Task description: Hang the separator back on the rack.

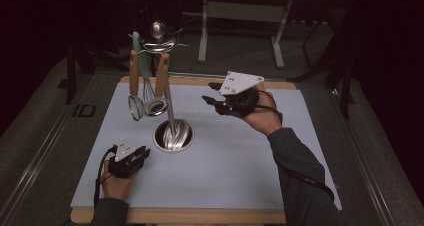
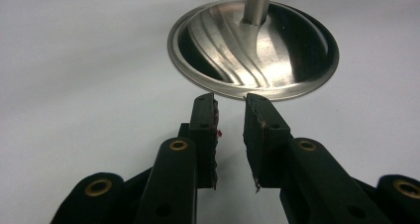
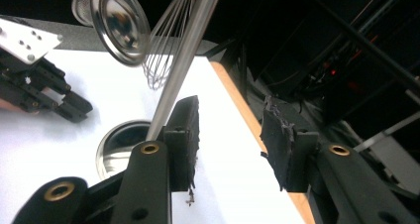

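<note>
A steel utensil stand rises from a round dished base (image 1: 173, 136) on the pale mat, its pole (image 1: 170, 106) topped by a hook ring. From the ring hang a wooden-handled strainer (image 1: 135, 107), a teal-handled whisk (image 1: 148, 91) and a wooden-handled round scoop (image 1: 156, 106). My left gripper (image 1: 144, 152) rests low on the mat just left of the base (image 2: 252, 50); its jaws (image 2: 230, 97) stand slightly apart with nothing between them. My right gripper (image 1: 207, 100) hovers right of the pole (image 3: 185, 55), open and empty (image 3: 230, 112), pointing toward the scoop (image 3: 121, 28) and whisk (image 3: 166, 60).
The mat lies on a wooden board (image 1: 200, 81) whose edge shows at the back and front. Beyond it stand dark floor and a grey metal frame (image 1: 240, 16). The left gripper (image 3: 49, 92) appears far off in the right gripper view.
</note>
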### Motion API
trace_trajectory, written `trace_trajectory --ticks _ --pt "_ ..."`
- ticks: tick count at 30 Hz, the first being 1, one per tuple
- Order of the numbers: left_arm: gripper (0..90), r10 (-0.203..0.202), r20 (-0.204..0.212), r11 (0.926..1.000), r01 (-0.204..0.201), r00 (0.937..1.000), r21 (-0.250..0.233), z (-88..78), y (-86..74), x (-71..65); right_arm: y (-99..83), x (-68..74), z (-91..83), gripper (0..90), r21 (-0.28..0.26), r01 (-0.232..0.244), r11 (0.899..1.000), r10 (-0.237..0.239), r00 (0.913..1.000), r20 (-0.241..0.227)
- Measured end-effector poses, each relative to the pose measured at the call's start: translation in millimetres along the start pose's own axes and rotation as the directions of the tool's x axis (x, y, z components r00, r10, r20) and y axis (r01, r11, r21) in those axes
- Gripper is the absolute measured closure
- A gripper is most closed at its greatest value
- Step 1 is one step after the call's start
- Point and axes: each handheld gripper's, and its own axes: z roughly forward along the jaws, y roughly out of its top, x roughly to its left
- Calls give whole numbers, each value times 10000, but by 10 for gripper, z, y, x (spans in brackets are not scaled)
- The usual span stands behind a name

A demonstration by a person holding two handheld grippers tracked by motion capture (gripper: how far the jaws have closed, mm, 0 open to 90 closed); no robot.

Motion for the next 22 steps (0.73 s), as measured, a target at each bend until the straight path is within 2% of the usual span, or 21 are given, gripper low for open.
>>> trace_trajectory --ticks 7,12,16,19,22 --pt "752 -7 -16 10000 7 10000 -2 1 0 0 -209 -39 19 566 279 -642 9975 647 9977 -179" --pt "751 -4 -23 10000 4 10000 -4 0 0 -1 -379 -40 19 548 594 -1147 9916 1165 9928 -280" --pt "750 -1 -17 10000 1 10000 2 0 0 -1 -595 -13 25 535 938 -1673 9814 1709 9847 -327" --pt "748 1 -21 10000 -1 10000 7 3 0 -2 -814 40 39 527 1362 -1827 9737 1865 9823 -160" --pt "742 -2 -45 10000 2 10000 37 2 2 0 -1057 90 50 519 1777 -2172 9598 2221 9750 -78"
